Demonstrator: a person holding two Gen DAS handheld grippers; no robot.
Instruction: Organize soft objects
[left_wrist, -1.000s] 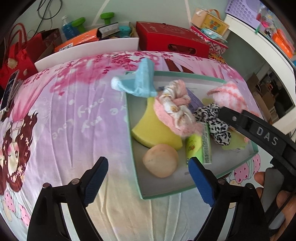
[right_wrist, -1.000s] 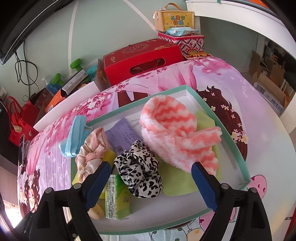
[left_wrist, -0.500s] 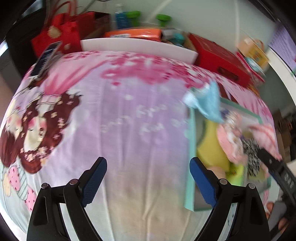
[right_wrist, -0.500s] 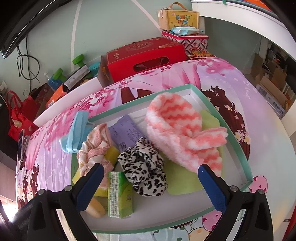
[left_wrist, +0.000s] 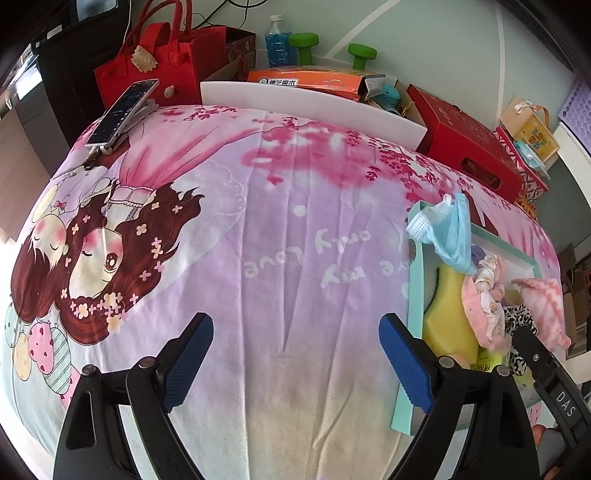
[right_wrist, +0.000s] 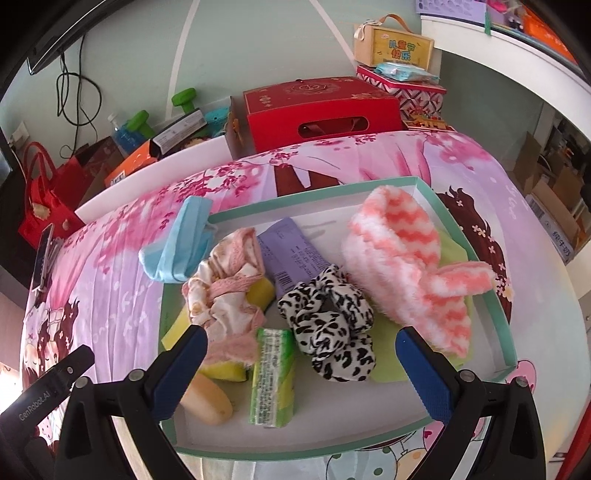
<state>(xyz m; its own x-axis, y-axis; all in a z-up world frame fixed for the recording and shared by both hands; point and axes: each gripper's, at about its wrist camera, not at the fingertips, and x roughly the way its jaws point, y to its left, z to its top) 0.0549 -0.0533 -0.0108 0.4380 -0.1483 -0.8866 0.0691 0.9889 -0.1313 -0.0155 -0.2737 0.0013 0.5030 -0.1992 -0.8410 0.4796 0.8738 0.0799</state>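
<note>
A teal-rimmed tray (right_wrist: 463, 229) on the pink bedsheet holds soft things: a pink-and-white fluffy headband (right_wrist: 406, 258), a leopard scrunchie (right_wrist: 332, 325), a pink scrunchie (right_wrist: 221, 291) on a yellow sponge (right_wrist: 221, 369), a green tissue pack (right_wrist: 273, 376), a purple packet (right_wrist: 295, 254) and a beige puff (right_wrist: 207, 400). A blue face mask (right_wrist: 181, 243) drapes over the tray's far left corner. My right gripper (right_wrist: 301, 369) is open above the tray's near side. My left gripper (left_wrist: 295, 365) is open over bare sheet, left of the tray (left_wrist: 413, 310).
A phone (left_wrist: 122, 110) lies at the bed's far left corner. Behind the bed stand a red bag (left_wrist: 147, 70), a white board (left_wrist: 310, 107), an orange box (left_wrist: 306, 83), green dumbbells (left_wrist: 362, 53) and a red gift box (right_wrist: 317, 110).
My left gripper has swung left, from over the tray to over the bare sheet. My right gripper has come slightly closer to the tray. Both stay open.
</note>
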